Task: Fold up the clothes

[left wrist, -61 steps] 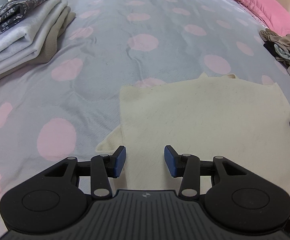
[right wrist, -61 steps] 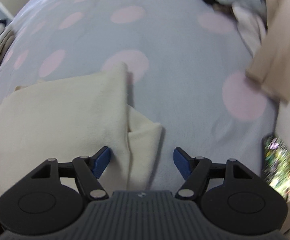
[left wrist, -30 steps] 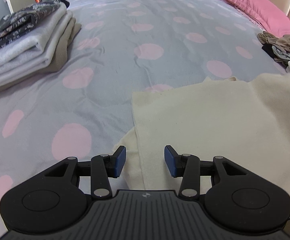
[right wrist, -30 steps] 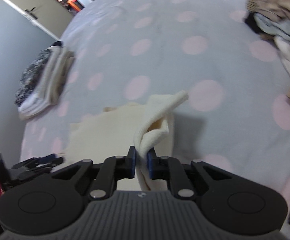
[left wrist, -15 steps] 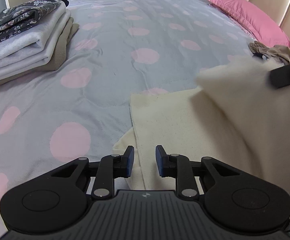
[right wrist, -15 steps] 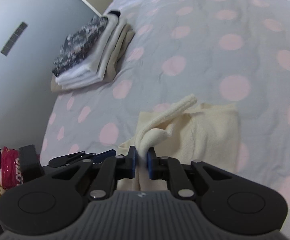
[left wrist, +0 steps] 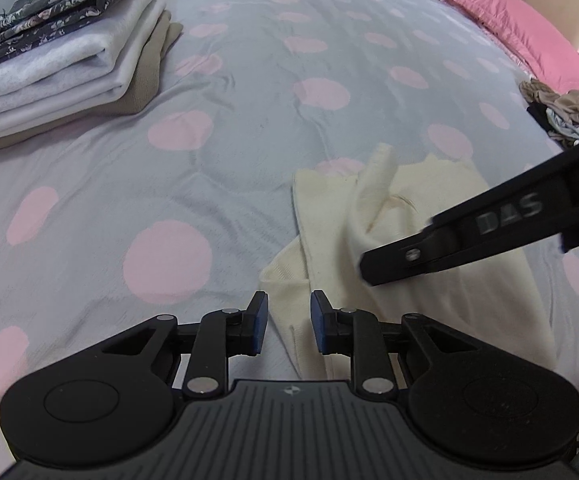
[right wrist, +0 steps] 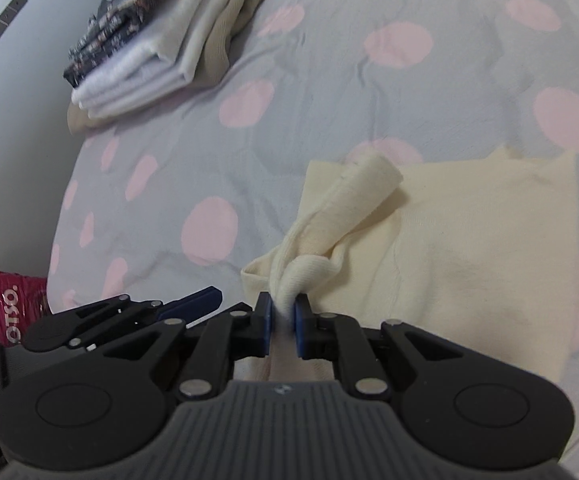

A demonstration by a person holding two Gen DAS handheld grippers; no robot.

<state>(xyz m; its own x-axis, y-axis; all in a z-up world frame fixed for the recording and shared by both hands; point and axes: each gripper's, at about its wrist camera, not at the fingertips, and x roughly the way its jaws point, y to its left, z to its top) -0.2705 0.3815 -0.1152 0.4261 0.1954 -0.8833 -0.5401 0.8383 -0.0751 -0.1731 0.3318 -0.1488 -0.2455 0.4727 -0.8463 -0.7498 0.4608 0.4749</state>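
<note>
One cream garment [right wrist: 469, 240], pinched by right gripper [right wrist: 282, 322]; left gripper [left wrist: 285, 322] narrowly parted; one folded stack [left wrist: 65, 56]; polka-dot bedspread [left wrist: 249, 100].

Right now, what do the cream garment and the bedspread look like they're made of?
Cream garment: soft matte knit, probably cotton; fine ribbing shows where the right hand-held gripper pinches it. Bedspread: thin smooth woven fabric, matte, printed with pink dots, creasing finely.

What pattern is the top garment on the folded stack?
Dark floral print garment, small pale flowers on charcoal; clearest in the left wrist view.
</note>
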